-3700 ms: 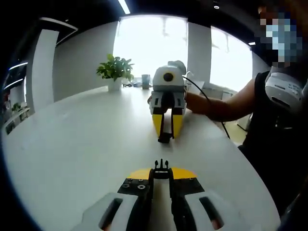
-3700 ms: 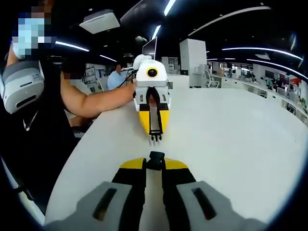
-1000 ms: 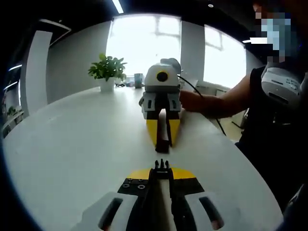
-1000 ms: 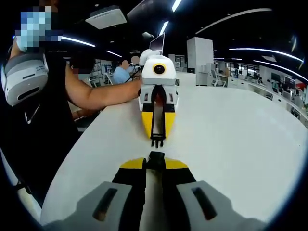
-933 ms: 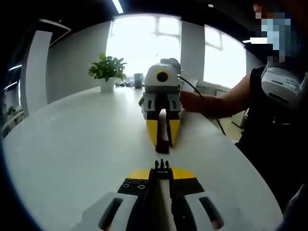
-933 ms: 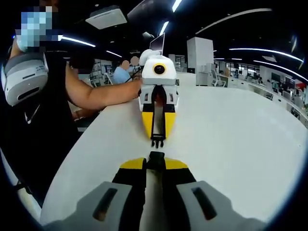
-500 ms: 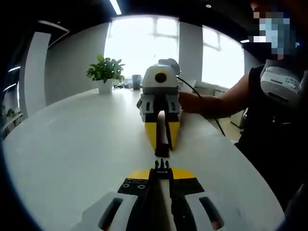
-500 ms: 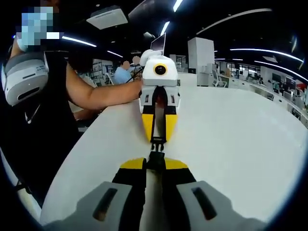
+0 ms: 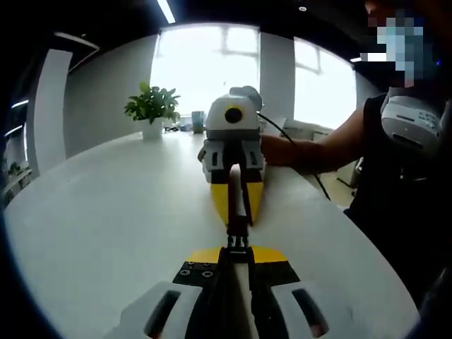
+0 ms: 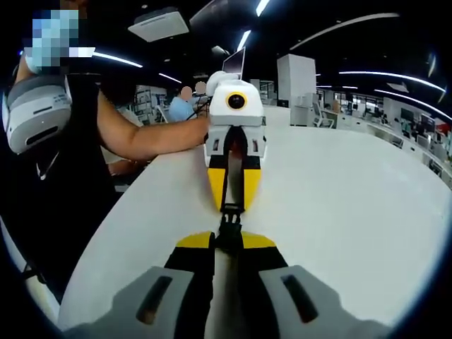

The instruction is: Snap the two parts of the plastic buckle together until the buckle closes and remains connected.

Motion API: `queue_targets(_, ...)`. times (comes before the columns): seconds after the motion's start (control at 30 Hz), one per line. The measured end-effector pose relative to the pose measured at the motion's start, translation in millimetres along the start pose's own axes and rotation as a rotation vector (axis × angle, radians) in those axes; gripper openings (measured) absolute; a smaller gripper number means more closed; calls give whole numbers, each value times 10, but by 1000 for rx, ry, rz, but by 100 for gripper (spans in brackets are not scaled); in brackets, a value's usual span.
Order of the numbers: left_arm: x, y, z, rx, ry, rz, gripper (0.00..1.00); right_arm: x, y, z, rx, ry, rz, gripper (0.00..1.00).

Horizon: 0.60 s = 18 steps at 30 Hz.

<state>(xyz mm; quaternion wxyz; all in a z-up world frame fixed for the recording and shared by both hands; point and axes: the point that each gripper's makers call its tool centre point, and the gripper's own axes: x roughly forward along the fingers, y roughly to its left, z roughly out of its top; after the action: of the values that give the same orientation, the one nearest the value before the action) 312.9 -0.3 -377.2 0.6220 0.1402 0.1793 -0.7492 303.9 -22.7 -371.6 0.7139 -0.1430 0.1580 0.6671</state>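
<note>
The gap has closed: the left gripper (image 9: 236, 248), fingers clamped on the pronged half (image 9: 236, 242), now meets the socket half (image 10: 227, 234) clamped in the right gripper (image 10: 227, 239) over the tabletop (image 9: 106, 212). Probably latching, unconfirmed.

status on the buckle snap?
Left gripper shut on pronged buckle half. Right gripper shut on socket half. Halves meeting tip to tip, latch unconfirmed. White table unobstructed.
</note>
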Motion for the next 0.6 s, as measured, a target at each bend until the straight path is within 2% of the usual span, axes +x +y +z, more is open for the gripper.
queue_targets(0.6,25,-28,12,8,-5,-3,11,33,17,13,-10,-3,3,11)
